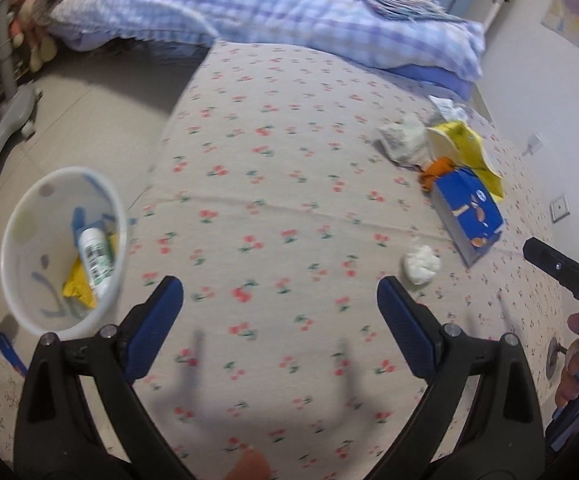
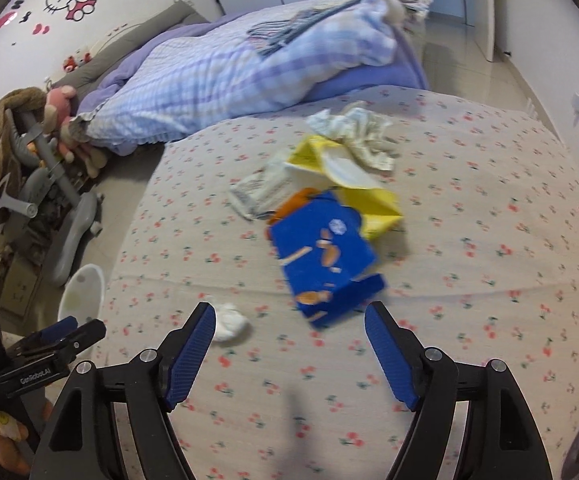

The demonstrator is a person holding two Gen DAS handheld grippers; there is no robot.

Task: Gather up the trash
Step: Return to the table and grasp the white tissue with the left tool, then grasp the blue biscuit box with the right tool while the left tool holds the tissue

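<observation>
A white trash bin (image 1: pixel 61 248) stands on the floor left of the bed, holding a white bottle (image 1: pixel 95 262) and a yellow wrapper (image 1: pixel 78 289); its rim shows in the right wrist view (image 2: pixel 81 296). On the cherry-print bed lie a blue snack box (image 2: pixel 325 256) (image 1: pixel 467 214), a yellow package (image 2: pixel 353 180) (image 1: pixel 465 148), a crumpled white tissue (image 2: pixel 229 322) (image 1: pixel 421 266), and crumpled papers (image 2: pixel 353 136). My left gripper (image 1: pixel 279 300) is open and empty over the bed. My right gripper (image 2: pixel 289 326) is open and empty just short of the blue box.
A checked purple duvet (image 2: pixel 249 64) lies piled at the far end of the bed. A grey stand with plush toys (image 2: pixel 49 148) is on the floor at the left. A wall (image 1: pixel 549 80) borders the bed on the right.
</observation>
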